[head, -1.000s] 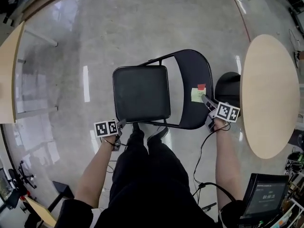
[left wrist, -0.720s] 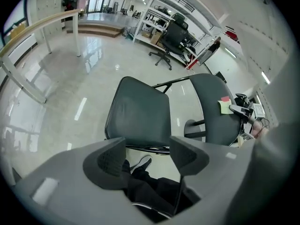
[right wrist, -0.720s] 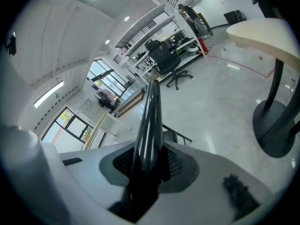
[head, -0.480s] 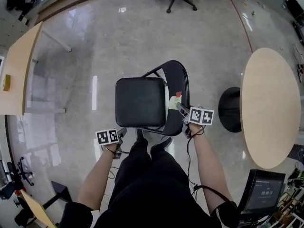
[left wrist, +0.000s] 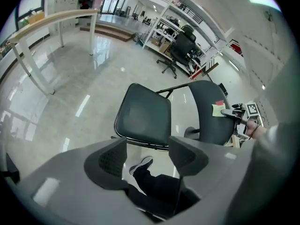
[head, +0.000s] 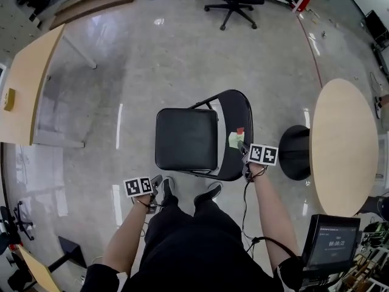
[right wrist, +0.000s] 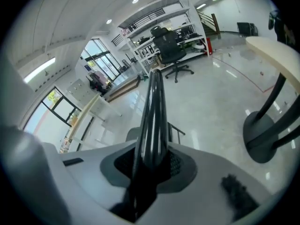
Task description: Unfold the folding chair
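One chair point(head: 186, 140) (backrest) inside closing right gripper point(head: 244, 146)

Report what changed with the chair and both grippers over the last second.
The right gripper pulled the chair's backrest away from the round table's base, towards the seat; its jaws are closing on the rim. The left gripper drew back from the seat's front corner, jaws closing on nothing. Unchanged: seat down, right grip kept.

Bright overhead light; glare streaks on the glossy floor point(head: 118, 126) at nine o'clock. Both gripper views bulge, with black corners and blurred foregrounds.
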{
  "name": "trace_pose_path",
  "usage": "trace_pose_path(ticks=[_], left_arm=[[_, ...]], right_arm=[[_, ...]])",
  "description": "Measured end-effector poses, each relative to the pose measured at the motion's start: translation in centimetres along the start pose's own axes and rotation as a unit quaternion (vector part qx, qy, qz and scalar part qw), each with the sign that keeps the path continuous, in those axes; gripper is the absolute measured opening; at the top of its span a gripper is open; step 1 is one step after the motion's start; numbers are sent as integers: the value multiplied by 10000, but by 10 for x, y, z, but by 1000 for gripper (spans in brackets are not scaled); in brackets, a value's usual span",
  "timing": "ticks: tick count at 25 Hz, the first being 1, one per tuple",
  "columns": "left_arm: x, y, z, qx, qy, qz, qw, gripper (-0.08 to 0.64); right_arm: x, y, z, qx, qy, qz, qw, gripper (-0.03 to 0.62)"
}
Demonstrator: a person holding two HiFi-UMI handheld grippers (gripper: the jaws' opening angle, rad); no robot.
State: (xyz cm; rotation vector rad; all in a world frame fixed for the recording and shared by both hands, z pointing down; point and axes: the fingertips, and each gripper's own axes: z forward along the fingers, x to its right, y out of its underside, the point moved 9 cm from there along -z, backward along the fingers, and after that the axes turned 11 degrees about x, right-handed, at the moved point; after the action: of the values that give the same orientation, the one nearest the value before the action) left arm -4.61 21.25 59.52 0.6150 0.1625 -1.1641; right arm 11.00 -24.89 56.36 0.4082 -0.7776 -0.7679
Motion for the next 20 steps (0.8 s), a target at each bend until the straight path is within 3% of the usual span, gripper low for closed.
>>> trace_pose_path(ticks=[3,7,9,12,16,18,20], left_arm=[[-24,-12,-18,-17,168,171,9997,285],[-83,-51,-67,155,273,86,9995,282],[-111,-68,-88,233,226,-13,9995,282],[-140,-90,-111,435,90,32,9990,268],[-144,-123,-130,765,113,869,9932,230],[-134,-128,-128,847,365,1339,9867,211],[-115,-127,-118,812,724,1722,9790,192]], right_arm=[[-12,6,-3,-72,525,-495,9974,87],[-45,0,-15,48,838,-909,9923,206],[-53,-9,-32,229,1141,-911,9890,213],[-63,-18,-68,925,1696,-485,9800,222],[-96,16,-145,2005,2528,239,9462,222],[-113,48,-172,2276,2434,743,9399,221],[-127,75,-183,2453,1949,1361,9399,219]])
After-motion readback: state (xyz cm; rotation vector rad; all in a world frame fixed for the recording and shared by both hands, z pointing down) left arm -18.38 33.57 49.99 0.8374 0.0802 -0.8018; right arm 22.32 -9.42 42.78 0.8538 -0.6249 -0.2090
